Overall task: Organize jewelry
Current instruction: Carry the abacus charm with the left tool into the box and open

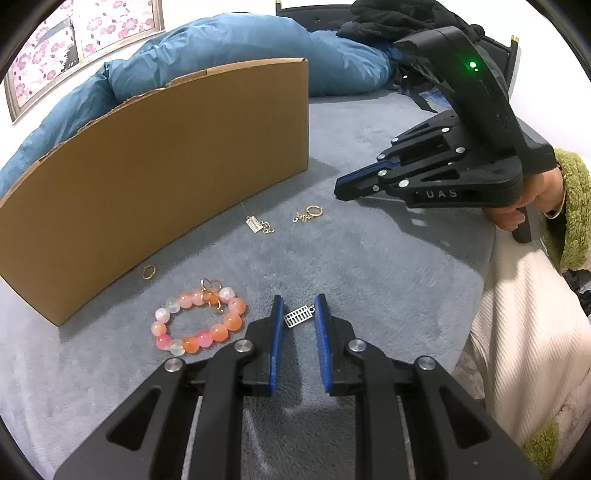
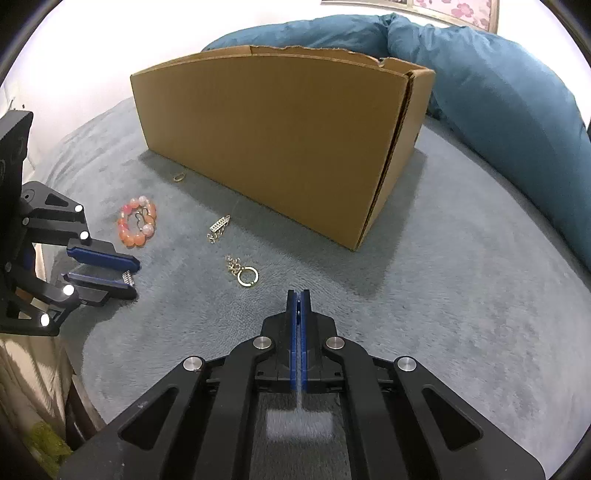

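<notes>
My left gripper (image 1: 299,306) is open, its jaws on either side of a small silver abacus charm (image 1: 297,316) that touches the right finger; the charm also shows in the right wrist view (image 2: 126,277). A pink and orange bead bracelet (image 1: 199,322) with a gold clasp lies to its left. A gold ring (image 1: 149,272), a second silver charm with chain (image 1: 258,225) and a gold key ring with chain (image 1: 309,213) lie near the cardboard box (image 1: 155,177). My right gripper (image 2: 299,293) is shut and empty above the grey blanket, just short of the key ring (image 2: 246,276).
The grey plush blanket (image 1: 388,266) covers the bed. A blue pillow (image 2: 498,92) lies behind the box. Black clothing (image 1: 399,18) lies at the far end. The bed edge with a cream cover (image 1: 524,350) is on the right.
</notes>
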